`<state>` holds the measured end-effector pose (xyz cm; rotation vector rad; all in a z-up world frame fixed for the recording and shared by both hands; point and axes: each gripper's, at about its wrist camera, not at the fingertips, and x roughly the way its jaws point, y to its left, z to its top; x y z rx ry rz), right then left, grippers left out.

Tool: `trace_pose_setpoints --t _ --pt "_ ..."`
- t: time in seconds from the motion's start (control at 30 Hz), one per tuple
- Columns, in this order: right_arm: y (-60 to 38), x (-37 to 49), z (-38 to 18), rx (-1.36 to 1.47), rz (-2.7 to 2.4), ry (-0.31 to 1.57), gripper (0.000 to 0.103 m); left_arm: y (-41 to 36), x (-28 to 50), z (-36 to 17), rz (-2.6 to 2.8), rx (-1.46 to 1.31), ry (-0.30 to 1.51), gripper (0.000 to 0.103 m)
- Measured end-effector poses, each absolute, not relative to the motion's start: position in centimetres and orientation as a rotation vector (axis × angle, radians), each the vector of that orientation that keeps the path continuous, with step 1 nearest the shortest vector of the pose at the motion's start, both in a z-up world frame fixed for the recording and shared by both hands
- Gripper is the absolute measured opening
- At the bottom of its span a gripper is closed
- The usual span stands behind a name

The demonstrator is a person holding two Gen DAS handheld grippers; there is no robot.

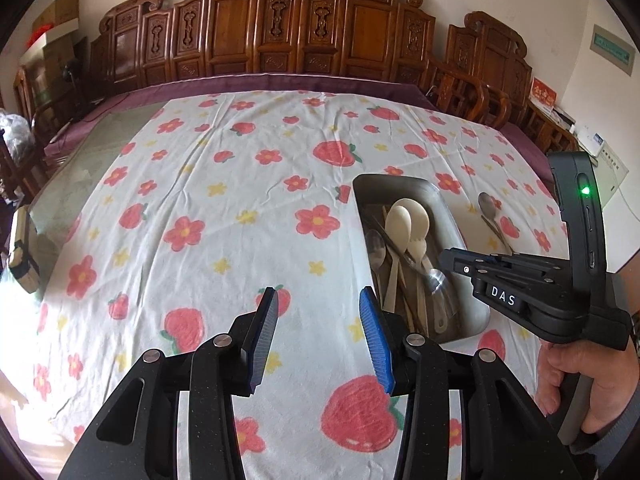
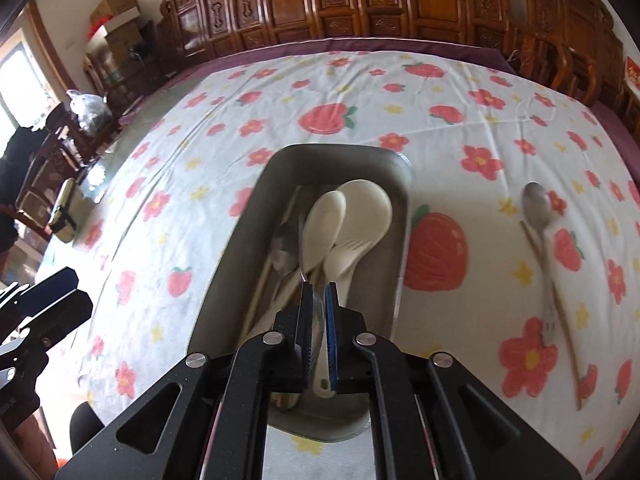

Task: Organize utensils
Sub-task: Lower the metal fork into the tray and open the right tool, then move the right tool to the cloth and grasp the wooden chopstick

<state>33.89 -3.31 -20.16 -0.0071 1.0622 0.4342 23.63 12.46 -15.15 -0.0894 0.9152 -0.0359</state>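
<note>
A grey metal tray [image 2: 400, 184] on the flowered tablecloth holds cream plastic spoons [image 2: 360, 204], a cream fork, chopsticks and a metal spoon [image 2: 282, 254]. My right gripper [image 2: 319, 286] hangs over the tray's near end, shut on a metal utensil [image 2: 319, 312] whose end I cannot make out. In the left wrist view the same tray [image 1: 440, 200] lies right of my left gripper [image 1: 318, 294], which is open and empty above the cloth. A metal spoon [image 2: 538, 204], a chopstick [image 2: 560, 320] and a metal fork [image 2: 550, 320] lie on the cloth right of the tray.
Carved wooden chairs [image 1: 280, 28] line the table's far edge and right side. A small box [image 2: 66, 208] sits at the table's left edge. The person's hand [image 1: 580, 376] holds the right gripper's handle.
</note>
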Motion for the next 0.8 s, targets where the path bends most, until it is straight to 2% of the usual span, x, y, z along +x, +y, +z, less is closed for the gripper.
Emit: trace_pose_setpoints --t 0.37,0.5,0.57,0.6,0.8 --pt "-5.6 33.5 -18.7 0.012 0.458 1.027 0.007 11.7 23.2 -14.7 -0.035 -0.072 0.906 0.041" --pt "-7.9 33.0 -17.9 0.011 0.475 0.994 0.007 10.9 23.3 -14.5 -0.039 -0.065 0.898 0.050" --pt "-9.3 32.5 -17.5 0.015 0.477 0.983 0.007 10.3 23.5 -14.4 -0.041 -0.055 0.901 0.059" --pt "-10.1 32.3 -17.4 0.015 0.472 0.979 0.007 10.0 23.6 -14.5 -0.039 -0.046 0.903 0.067" --pt "-15.4 30.6 -17.4 -0.021 0.415 0.974 0.008 8.4 24.0 -14.9 -0.056 -0.034 0.913 0.082"
